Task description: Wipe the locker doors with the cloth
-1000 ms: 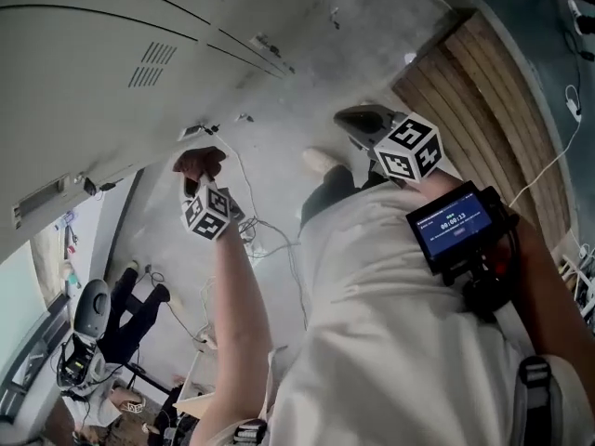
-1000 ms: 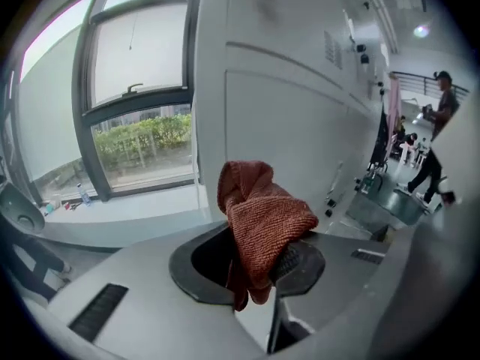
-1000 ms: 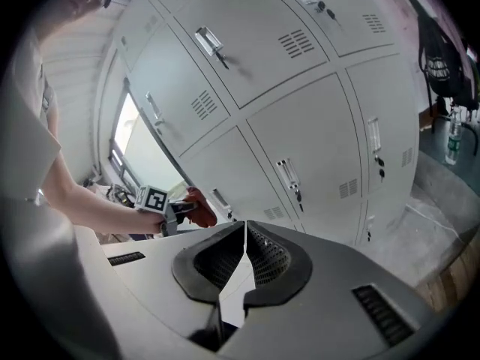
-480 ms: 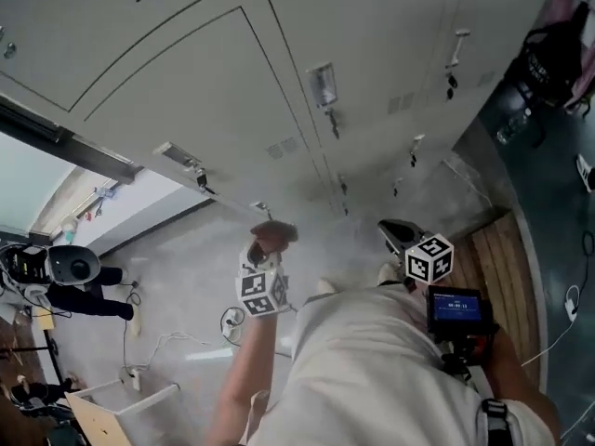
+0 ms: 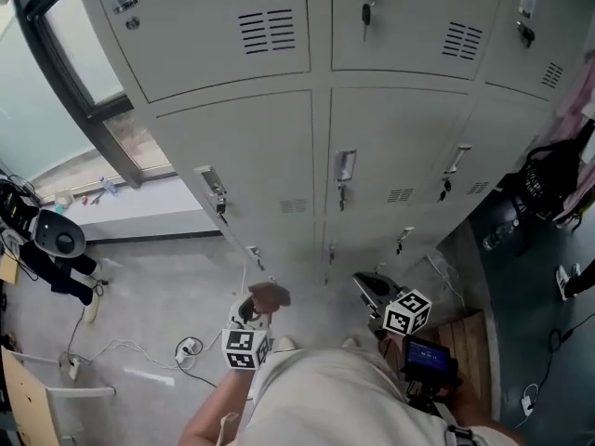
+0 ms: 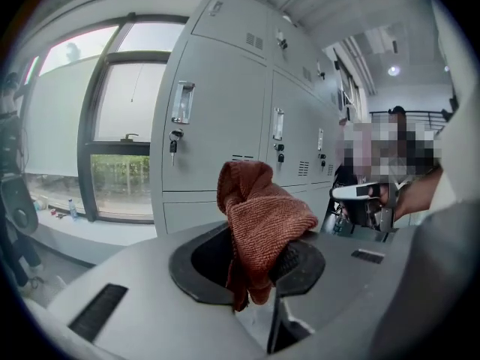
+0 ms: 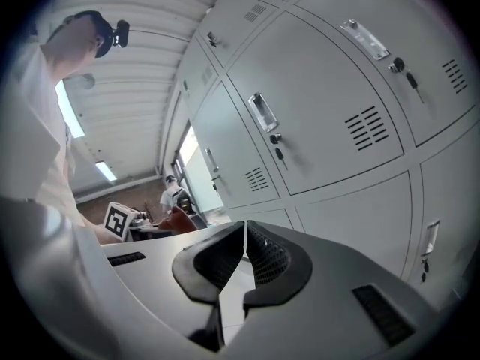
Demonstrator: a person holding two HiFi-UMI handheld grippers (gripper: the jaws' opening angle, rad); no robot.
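A reddish-brown knitted cloth (image 6: pixel 259 220) is bunched between the jaws of my left gripper (image 6: pixel 259 265), which is shut on it. In the head view the same cloth (image 5: pixel 268 295) shows above the left gripper (image 5: pixel 256 307) with its marker cube, held low in front of the grey locker doors (image 5: pixel 251 151). My right gripper (image 5: pixel 372 291) is a little to the right, also short of the lockers. In the right gripper view its jaws (image 7: pixel 245 257) are pressed together with nothing between them, pointing at locker doors (image 7: pixel 322 126) with handles, key locks and vents.
A window with a dark frame (image 5: pixel 65 72) stands left of the lockers. Cables and a power strip (image 5: pixel 186 349) lie on the grey floor. A dark bag (image 5: pixel 548 179) hangs at the right, above a wooden pallet (image 5: pixel 469 342). A helmet-like device (image 5: pixel 56 240) sits at far left.
The head view has swung up from the floor to face the lockers. Both grippers now sit lower in the frame, the left one still holding the cloth.
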